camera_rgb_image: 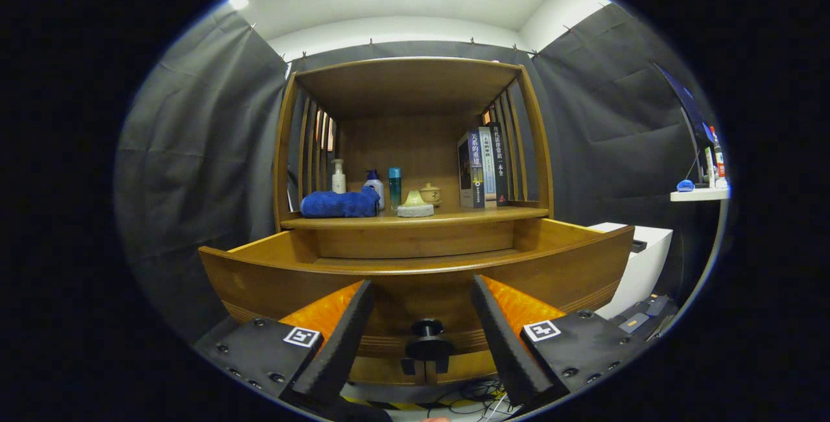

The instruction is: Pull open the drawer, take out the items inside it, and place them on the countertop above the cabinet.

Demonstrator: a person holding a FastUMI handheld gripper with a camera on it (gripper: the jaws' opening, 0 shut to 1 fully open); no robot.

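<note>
Drawer (415, 292) pulled out, open top clear to reach from above. Black knob (428, 338) on its front, in the gap between spread fingers (343, 334), touching neither. Above the drawer, tabletop (467, 216) crowded: blue cloth (338, 204) left, bottles (376, 187) and small pots (416, 204) mid, books (483, 166) right. Bare strip along its front edge only.

The camera rides on the claw (421, 299), low and close before the open drawer (415, 279), looking level into the cabinet (415, 91).
</note>
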